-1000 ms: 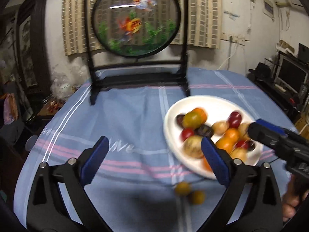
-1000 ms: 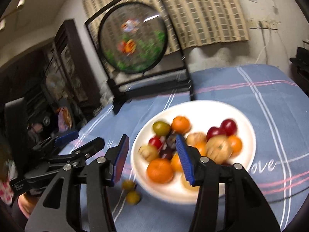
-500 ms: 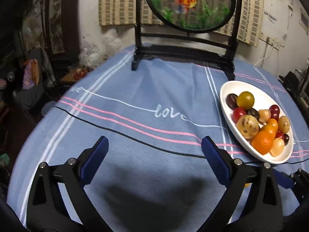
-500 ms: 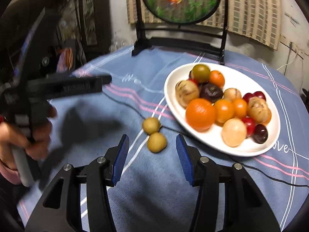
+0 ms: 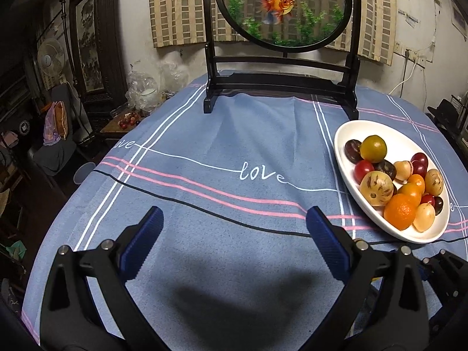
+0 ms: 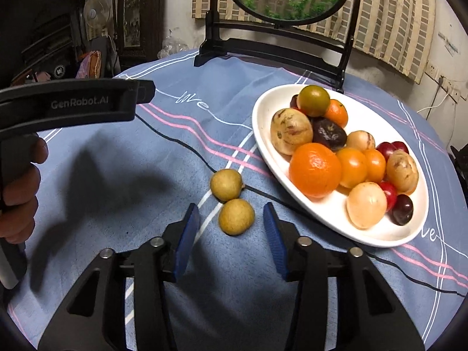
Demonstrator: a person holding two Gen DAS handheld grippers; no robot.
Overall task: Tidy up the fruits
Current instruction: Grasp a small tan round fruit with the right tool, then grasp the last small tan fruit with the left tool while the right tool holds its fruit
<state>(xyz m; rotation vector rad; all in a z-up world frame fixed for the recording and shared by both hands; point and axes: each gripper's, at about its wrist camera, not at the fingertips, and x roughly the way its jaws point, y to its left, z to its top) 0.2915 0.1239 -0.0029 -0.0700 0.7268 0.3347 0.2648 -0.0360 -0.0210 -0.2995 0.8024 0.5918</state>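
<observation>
A white oval plate (image 6: 263, 117) holds several mixed fruits, among them a large orange (image 6: 314, 169) and a green-brown citrus (image 6: 314, 100). Two small yellow-brown round fruits lie loose on the blue cloth left of the plate: the far fruit (image 6: 226, 184) and the near fruit (image 6: 236, 216). My right gripper (image 6: 231, 234) is open, its blue pads on either side of the near fruit, just short of it. My left gripper (image 5: 234, 242) is open and empty over bare cloth; the plate (image 5: 342, 152) lies to its right. The left gripper's body (image 6: 73, 102) shows at the left of the right wrist view.
A black wooden stand with a round goldfish panel (image 5: 280, 8) stands at the table's far side. The blue striped tablecloth (image 5: 204, 146) covers a round table. Clutter, a fan and furniture lie beyond the left edge. A thin black cable (image 6: 190, 146) runs across the cloth.
Both grippers drew back and steadied. The right gripper closed in on the two loose fruits, now framing the near one. The left gripper swung left, away from the plate.
</observation>
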